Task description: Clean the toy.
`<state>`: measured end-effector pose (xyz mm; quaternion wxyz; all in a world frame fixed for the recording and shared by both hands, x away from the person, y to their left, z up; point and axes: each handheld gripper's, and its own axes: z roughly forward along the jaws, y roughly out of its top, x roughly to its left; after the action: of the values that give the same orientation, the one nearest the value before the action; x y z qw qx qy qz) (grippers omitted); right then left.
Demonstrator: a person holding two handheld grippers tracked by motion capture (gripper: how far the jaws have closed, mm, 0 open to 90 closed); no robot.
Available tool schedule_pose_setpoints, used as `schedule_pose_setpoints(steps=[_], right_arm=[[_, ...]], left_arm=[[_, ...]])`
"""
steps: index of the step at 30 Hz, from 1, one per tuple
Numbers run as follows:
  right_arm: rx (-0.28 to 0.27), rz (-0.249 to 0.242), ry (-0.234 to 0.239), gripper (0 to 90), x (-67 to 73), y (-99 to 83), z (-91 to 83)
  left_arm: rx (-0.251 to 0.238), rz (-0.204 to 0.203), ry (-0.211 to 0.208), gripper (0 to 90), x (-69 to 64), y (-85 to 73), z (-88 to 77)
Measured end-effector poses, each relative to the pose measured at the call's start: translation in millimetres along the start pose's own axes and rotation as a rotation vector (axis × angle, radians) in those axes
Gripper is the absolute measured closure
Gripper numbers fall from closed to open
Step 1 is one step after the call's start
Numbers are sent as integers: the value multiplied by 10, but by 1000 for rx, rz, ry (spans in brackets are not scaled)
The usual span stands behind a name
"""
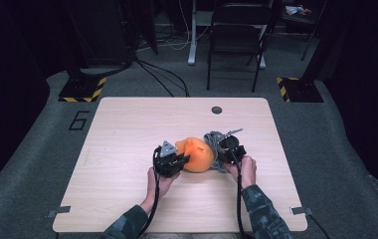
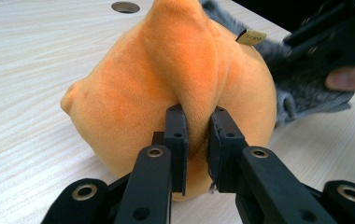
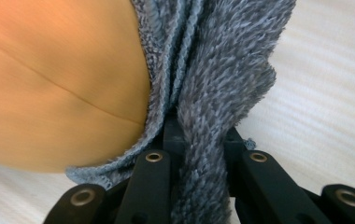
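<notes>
An orange plush toy (image 1: 197, 154) lies near the middle of the wooden table (image 1: 127, 129), with a grey fuzzy cloth (image 1: 213, 142) against its right side. My left gripper (image 1: 173, 162) sits at the toy's left, shut on a raised fold of the orange plush (image 2: 185, 60); the pads pinch it from both sides (image 2: 197, 135). My right gripper (image 1: 232, 147) is at the toy's right, shut on the grey cloth (image 3: 222, 79), which runs down between its jaws (image 3: 199, 144). The orange plush (image 3: 54, 88) bulges right beside that cloth. A small tag (image 2: 251, 36) sticks out of the toy.
A round hole (image 1: 217, 110) lies near the table's far edge. A folding chair (image 1: 236, 35) and a desk leg (image 1: 192, 45) stand beyond the table, with cables on the floor. Yellow-black striped bases (image 1: 82, 89) sit at both far corners.
</notes>
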<state>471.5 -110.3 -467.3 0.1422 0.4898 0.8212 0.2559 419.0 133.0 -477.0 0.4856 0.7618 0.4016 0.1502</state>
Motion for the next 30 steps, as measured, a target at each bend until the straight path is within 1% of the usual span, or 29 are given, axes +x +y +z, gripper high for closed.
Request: schedule_pose_setpoints(steps=[2,3,4,5,6,7,8,9,10,11,12,14,15,16,18,19,20,21,22,23,25,27,28,29,30], right_arm=[[34,8,-7,791,-37,-39,77],[40,10,-4,790,-49,-48,94],[53,22,-12,790,-58,-57,115],[56,14,-8,790,-76,-61,113],[55,21,-12,790,-88,-55,89],[45,10,-18,790,-105,-44,67],[28,25,-17,790,-114,-21,13],[4,28,-12,790,-129,7,-63],[-24,30,-11,790,-122,41,-150],[-51,37,-1,790,-110,79,-247],[-91,31,12,790,-91,115,-340],[-140,21,42,790,-13,183,-499],[-152,8,71,790,40,203,-539],[-146,-23,85,790,119,218,-532],[-112,-56,93,790,236,212,-448],[-97,-76,77,790,285,201,-379],[-93,-85,49,791,318,186,-314],[-91,-84,44,791,325,174,-273],[-92,-85,39,791,305,168,-256],[-91,-81,42,791,283,166,-255],[-92,-69,48,791,251,162,-258],[-90,-60,47,791,231,158,-243],[-91,-62,53,791,218,157,-237],[-89,-56,53,791,218,156,-235],[-89,-54,53,790,217,156,-234]], left_arm=[[-1,-5,0,795,16,0,-1],[-1,-6,1,794,29,1,-3],[-3,-13,1,794,33,-1,-3],[-3,-17,0,793,46,-2,-6],[-6,-21,1,792,50,-3,-5],[-7,-20,0,791,57,-5,-6],[-8,-24,0,790,63,-5,-7],[-7,-21,0,790,70,-5,-9],[-7,-23,2,788,73,-4,-9],[-6,-23,0,788,80,-3,-9],[-8,-24,-1,786,83,-3,-7],[-9,-26,0,782,92,-3,-8],[-9,-24,0,778,97,-3,-9],[-9,-23,0,774,99,-2,-9],[-8,-19,0,754,97,-2,-9],[-6,-11,5,733,94,-2,-10],[-2,2,12,698,92,0,-16],[-4,8,7,642,89,4,-25],[-6,23,9,593,83,12,-38],[-2,44,18,541,62,22,-55],[5,104,38,432,5,39,-92],[4,123,40,387,-38,39,-100],[13,145,43,375,-54,39,-91],[22,158,47,355,-75,31,-64],[38,166,46,354,-88,19,-31]])
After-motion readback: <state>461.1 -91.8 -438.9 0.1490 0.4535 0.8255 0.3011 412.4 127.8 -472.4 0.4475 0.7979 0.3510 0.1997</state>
